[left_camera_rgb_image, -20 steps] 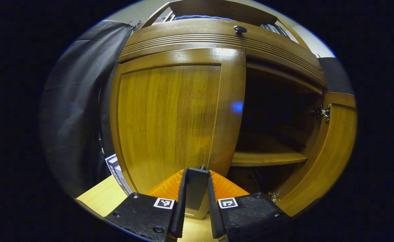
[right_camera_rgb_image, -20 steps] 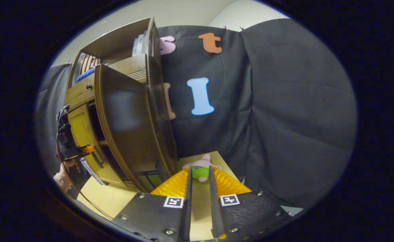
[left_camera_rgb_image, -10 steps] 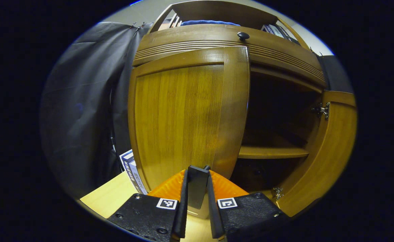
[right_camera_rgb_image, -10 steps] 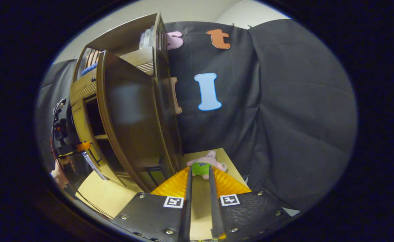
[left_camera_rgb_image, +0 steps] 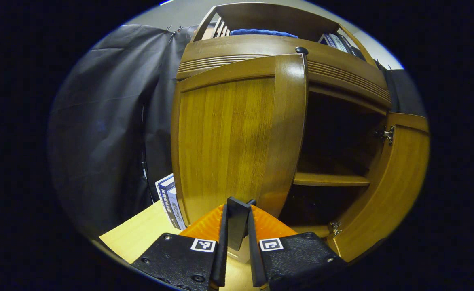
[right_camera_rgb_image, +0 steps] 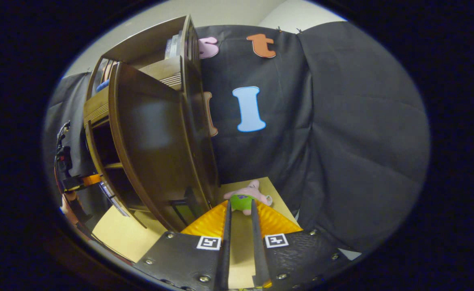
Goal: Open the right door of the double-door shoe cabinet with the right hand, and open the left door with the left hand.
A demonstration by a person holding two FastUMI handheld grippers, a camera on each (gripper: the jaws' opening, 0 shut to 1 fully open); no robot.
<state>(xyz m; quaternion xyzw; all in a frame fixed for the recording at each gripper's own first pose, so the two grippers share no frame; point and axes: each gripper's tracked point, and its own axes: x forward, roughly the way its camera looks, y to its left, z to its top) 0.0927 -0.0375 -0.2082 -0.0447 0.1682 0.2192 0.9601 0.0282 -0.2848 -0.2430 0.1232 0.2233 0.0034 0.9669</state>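
At six o'clock, my left gripper (left_camera_rgb_image: 237, 230) clamps the left door (left_camera_rgb_image: 237, 141) handle (left_camera_rgb_image: 237, 220) to swing it; my right gripper (right_camera_rgb_image: 240, 242), fingers narrowly apart, holds nothing beside the opened right door (right_camera_rgb_image: 152, 137).

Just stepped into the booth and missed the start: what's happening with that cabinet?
A person is opening a double-door shoe cabinet with two handheld grippers. The left gripper is clamped on the dark handle of the left door, which stands partly open. The right door stands wide open, and the right gripper grips nothing, pointing toward a plush toy.
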